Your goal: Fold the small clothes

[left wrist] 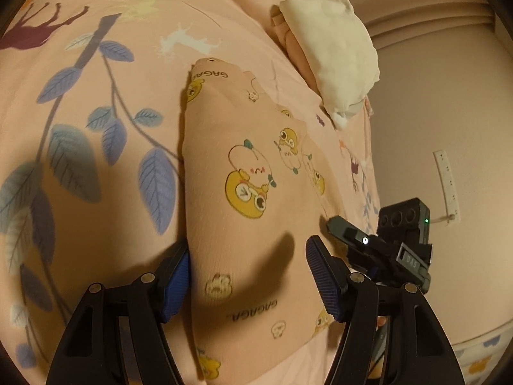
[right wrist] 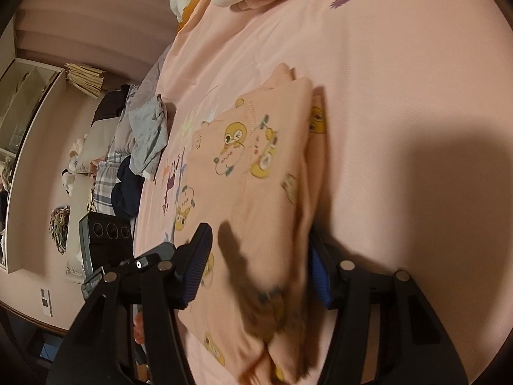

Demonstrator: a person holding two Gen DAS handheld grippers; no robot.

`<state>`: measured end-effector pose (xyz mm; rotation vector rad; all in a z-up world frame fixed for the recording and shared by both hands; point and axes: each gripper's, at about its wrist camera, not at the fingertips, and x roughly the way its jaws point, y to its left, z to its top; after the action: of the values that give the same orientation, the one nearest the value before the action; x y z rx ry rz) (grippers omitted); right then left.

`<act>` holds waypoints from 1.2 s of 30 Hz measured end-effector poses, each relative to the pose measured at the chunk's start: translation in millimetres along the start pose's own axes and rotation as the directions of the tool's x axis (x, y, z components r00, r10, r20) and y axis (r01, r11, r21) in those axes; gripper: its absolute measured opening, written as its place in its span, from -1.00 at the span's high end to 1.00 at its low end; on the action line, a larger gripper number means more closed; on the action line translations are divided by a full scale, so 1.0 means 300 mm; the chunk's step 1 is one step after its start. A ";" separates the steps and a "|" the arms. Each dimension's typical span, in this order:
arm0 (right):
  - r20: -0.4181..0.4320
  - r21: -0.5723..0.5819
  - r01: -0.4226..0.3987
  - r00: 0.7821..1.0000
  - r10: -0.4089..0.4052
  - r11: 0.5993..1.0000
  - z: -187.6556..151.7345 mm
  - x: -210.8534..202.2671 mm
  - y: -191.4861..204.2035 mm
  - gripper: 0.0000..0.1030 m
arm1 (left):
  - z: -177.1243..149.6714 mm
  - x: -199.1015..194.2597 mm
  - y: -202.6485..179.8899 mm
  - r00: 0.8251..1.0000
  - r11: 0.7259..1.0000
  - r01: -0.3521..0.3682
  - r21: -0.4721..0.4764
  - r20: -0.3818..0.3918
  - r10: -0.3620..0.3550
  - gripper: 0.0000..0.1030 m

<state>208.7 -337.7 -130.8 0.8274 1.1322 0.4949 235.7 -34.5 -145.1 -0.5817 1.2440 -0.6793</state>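
Both tongs are let go right now. The left tongs [left wrist: 247, 276] sit spread wide with the folded peach garment [left wrist: 253, 192] lying loose between the pads, not pinched. Same deal with the right tongs [right wrist: 259, 263], straddling the garment's other end. It's lying flat on the pink bedspread [left wrist: 96, 128], and a cream-coloured bundle [left wrist: 336, 54] sits further up the bed.
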 end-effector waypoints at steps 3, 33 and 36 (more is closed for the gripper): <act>0.000 -0.013 0.007 1.000 -0.007 1.000 0.016 0.028 0.014 -0.05 | 0.014 0.011 -0.011 1.000 1.000 -0.007 0.012 0.001 0.007 -0.30; 0.191 -0.244 0.190 0.971 -0.145 0.951 -0.115 -0.028 0.238 0.55 | -0.090 -0.068 -0.195 0.968 0.947 -0.240 0.214 0.134 0.215 0.54; 0.201 -0.249 0.179 0.971 -0.130 0.952 -0.155 -0.051 0.263 0.55 | -0.126 -0.096 -0.215 0.966 0.943 -0.244 0.225 0.144 0.216 0.54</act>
<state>164.4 -285.4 -68.4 0.5327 0.9285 0.4192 184.3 -57.8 -88.2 -0.2643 1.0795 -0.5792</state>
